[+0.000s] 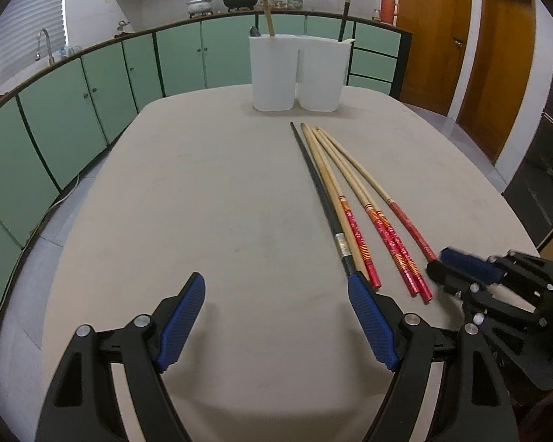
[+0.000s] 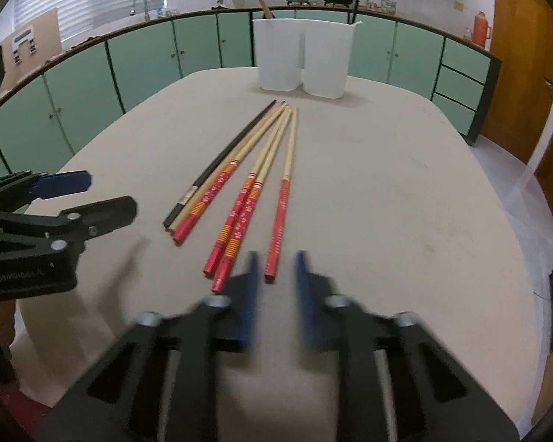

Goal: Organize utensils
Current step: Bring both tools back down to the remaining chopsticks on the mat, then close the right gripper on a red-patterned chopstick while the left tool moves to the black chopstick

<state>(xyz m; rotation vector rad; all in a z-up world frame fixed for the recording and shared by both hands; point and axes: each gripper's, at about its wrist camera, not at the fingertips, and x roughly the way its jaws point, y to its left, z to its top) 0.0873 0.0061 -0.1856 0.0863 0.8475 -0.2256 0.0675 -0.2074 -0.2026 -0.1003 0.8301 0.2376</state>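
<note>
Chopsticks (image 2: 239, 191) lie fanned near me; my right gripper (image 2: 274, 287), jaws narrowly parted, straddles the rightmost red end (image 2: 272, 263), so I centre before pinching; left gripper (image 1: 276, 316) spread, idle.

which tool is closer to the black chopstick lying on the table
Left. The left tool has its right finger at the handle end of the black chopstick. The right tool sits farther right, at the rightmost red-handled chopstick.

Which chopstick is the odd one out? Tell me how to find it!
Find the white holder at the table's far end. Five chopsticks fan out in front of it; the leftmost is the black chopstick. The others are pale wood with red handles.
</note>
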